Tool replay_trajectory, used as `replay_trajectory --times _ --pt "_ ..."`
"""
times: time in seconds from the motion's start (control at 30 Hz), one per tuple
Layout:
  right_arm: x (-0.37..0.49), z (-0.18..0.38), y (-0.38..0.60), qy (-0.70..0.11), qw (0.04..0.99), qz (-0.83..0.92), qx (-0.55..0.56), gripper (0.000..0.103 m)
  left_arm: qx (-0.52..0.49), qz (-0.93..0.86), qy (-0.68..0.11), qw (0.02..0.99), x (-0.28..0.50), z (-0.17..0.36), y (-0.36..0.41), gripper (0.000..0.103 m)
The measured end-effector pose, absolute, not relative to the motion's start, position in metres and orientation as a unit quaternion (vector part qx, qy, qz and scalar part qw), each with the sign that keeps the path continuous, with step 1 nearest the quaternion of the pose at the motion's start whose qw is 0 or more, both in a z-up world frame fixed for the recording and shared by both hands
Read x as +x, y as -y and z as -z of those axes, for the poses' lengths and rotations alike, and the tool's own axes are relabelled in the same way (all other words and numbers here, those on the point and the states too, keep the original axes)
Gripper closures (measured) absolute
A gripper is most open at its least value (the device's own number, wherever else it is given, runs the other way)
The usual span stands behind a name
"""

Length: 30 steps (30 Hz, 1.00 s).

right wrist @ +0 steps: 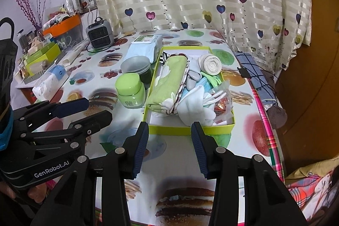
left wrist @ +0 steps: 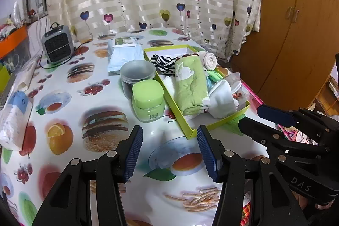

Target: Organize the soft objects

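Left hand-held gripper (left wrist: 169, 147) and right hand-held gripper (right wrist: 169, 145) hover side by side (jaws apart, empty).

Two black plastic grippers: left gripper (left wrist: 169, 149), right gripper (right wrist: 169, 145); ribbed blue pads (right wrist: 141, 148) lining fingers, silver rivets (right wrist: 119, 150) at pivots, white "GenRobot.AI" and "DAS" lettering on bodies.

"DAS" on right gripper (left wrist: 250, 118) body, "GenRobot.AI" on left gripper (right wrist: 99, 109) body
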State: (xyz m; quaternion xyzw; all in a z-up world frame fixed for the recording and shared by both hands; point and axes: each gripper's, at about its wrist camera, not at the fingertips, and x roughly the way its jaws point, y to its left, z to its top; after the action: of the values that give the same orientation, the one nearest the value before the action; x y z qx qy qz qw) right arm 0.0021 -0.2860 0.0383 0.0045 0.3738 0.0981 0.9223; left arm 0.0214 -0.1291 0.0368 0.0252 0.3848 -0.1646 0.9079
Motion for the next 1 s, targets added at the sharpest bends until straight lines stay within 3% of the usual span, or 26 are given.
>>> replay_trajectory --times 1.0 --pt "0.012 -0.031 0.277 -0.383 0.918 -0.106 -0.005 0.060 0.026 0.148 -0.390 0.909 0.032 -0.030 0.127 0.050"
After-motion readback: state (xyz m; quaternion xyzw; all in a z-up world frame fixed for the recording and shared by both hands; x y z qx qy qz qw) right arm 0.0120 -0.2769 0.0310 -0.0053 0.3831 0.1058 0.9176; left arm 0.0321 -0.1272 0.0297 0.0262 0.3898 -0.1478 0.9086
